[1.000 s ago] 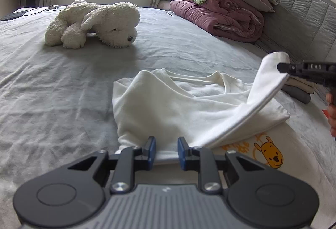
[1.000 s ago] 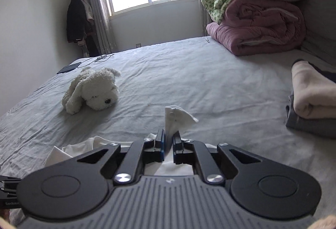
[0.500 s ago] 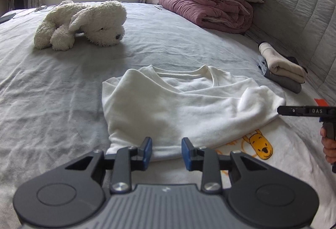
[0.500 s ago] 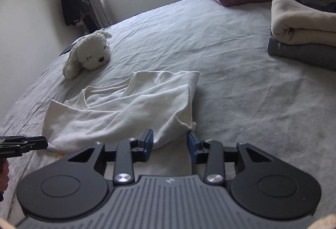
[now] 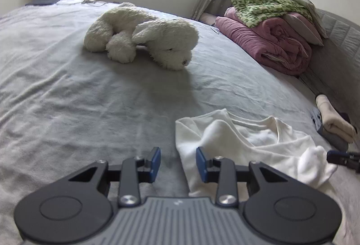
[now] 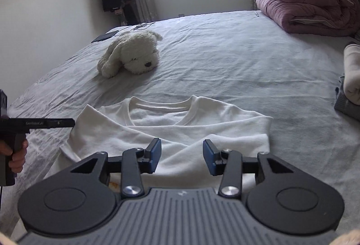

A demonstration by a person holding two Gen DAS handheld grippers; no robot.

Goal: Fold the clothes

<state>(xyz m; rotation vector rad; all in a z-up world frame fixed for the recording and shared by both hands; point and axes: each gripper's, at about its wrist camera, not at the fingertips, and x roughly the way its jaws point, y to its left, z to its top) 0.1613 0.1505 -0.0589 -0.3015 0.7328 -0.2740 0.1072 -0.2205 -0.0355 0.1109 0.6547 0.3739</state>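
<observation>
White shirt (image 6: 180, 132) lies flat on the grey bed sheet (image 6: 225, 60), collar pointing toward the window, both sleeves folded in across the chest. In the left wrist view the shirt (image 5: 236, 146) sits right of centre, its left edge just in front of the right finger.

Left gripper (image 5: 178, 161): jaws wide apart, holding nothing, hovering over bare sheet (image 5: 90, 110) beside the shirt's left edge. Also visible from the right wrist view at far left (image 6: 69, 122), held by a hand (image 6: 15, 152), tip near the shirt's shoulder; can't tell if it touches.

Right gripper (image 6: 181, 156): jaws wide apart, nothing gripped, over the lower middle of the shirt. Its tip shows at the right edge of the left view (image 5: 335, 156), just beside the bunched sleeve end.

Plush dog (image 6: 132, 56) farther up the bed, well apart from the shirt. Stacked quilts (image 6: 315, 4) at the head end on the right. Small pile of folded clothes (image 6: 351, 83) to the right of the shirt, apart from it.
</observation>
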